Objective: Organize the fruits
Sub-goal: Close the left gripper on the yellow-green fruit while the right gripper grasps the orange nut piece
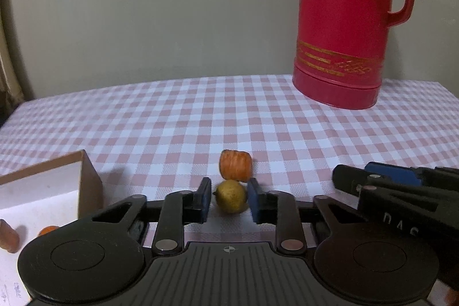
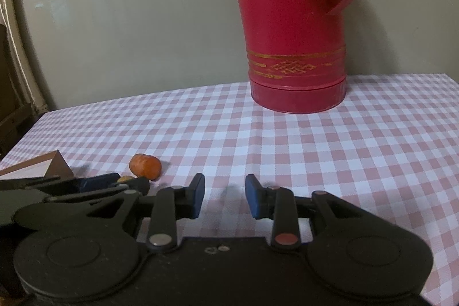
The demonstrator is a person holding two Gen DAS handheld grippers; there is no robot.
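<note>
The left gripper (image 1: 229, 200) goes for the little yellow fruit (image 1: 231, 199).

The yellow fruit sits on the checked tablecloth (image 1: 287, 134), right between the two blue pads, which are close to it with small gaps, so it looks not squeezed yet. The orange fruit (image 1: 235, 169) lies touching just behind it. The right gripper (image 2: 224, 197) waits open over bare cloth, holding nothing. Next, the left one likely needs to pinch gently, lift, and carry the fruit to the box (image 1: 57, 191) on the left, without bumping the orange one.
</note>
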